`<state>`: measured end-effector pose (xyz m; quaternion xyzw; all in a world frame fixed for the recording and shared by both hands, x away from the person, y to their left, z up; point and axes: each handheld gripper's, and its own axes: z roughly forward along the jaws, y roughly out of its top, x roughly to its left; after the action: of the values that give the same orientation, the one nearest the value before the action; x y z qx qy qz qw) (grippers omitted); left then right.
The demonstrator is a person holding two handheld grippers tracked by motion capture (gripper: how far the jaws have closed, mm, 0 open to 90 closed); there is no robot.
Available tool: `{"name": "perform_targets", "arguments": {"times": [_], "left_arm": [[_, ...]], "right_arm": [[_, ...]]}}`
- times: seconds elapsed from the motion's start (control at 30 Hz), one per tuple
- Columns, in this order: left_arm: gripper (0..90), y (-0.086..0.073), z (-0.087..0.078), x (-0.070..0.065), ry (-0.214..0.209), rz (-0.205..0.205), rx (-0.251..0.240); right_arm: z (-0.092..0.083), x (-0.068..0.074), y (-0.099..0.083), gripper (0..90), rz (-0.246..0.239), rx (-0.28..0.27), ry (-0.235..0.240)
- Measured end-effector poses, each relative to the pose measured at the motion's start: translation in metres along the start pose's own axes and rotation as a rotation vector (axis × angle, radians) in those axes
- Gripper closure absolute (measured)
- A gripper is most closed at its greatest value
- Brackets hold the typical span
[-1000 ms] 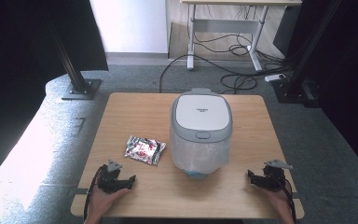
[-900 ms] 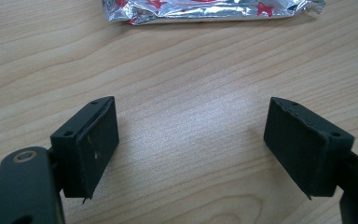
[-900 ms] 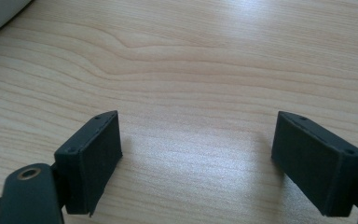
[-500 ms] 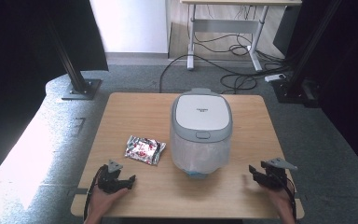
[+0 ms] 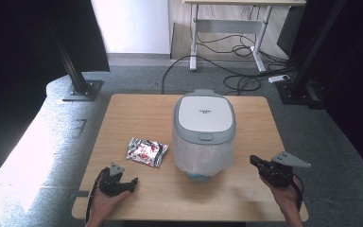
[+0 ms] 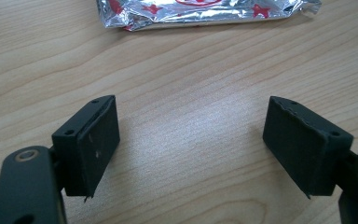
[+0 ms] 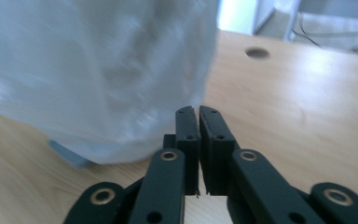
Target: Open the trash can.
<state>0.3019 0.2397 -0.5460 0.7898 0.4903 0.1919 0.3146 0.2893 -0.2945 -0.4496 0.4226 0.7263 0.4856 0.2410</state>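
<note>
Right gripper fingers just closed empty; swinging it could topple the white lidded plastic-lined bin beside them. Left gripper fingers open, crinkled silver foil snack packet ahead.

A recording set-up in an office or lab room is shown rather than a home. A small wooden table is placed alone on grey carpet in the middle of the frame. It is flanked at upper left and upper right by black metal stands and dark curtains. At the top of the frame a height-adjustable desk is seen, with loose cables and a power strip left on the floor beneath it.
</note>
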Motion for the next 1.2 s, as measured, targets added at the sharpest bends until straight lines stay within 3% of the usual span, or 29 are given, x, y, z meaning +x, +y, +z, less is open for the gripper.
{"name": "perform_targets", "arguments": {"times": [0.03, 0.07, 0.1, 0.13, 0.27, 0.63, 1.2], "left_arm": [[18.4, -0.001, 0.0, 0.0, -0.001, 0.001, -0.004], [18.1, -0.001, 0.0, 0.0, -0.001, 0.001, -0.004], [17.8, -0.001, 0.0, 0.0, -0.001, 0.003, -0.006], [17.5, -0.001, 0.0, 0.0, -0.001, 0.003, -0.006], [17.4, -0.001, 0.0, 0.0, -0.001, 0.001, -0.007], [17.3, -0.001, 0.0, -0.001, -0.001, 0.001, -0.006], [17.3, -0.001, 0.0, -0.001, -0.001, 0.002, -0.006]], "right_arm": [[-0.005, 0.005, 0.01, 89.0, -0.022, -0.034, 0.019], [-0.005, 0.005, 0.01, 89.0, -0.022, -0.034, 0.019], [-0.008, 0.008, 0.02, 89.5, -0.025, -0.067, 0.057], [-0.008, 0.008, 0.02, 89.5, -0.025, -0.067, 0.057], [-0.012, 0.013, 0.046, 89.8, -0.029, -0.106, 0.142], [-0.016, 0.034, 0.093, 89.9, -0.078, -0.165, 0.204], [-0.004, 0.058, 0.126, 89.9, -0.111, -0.175, 0.283]]}}
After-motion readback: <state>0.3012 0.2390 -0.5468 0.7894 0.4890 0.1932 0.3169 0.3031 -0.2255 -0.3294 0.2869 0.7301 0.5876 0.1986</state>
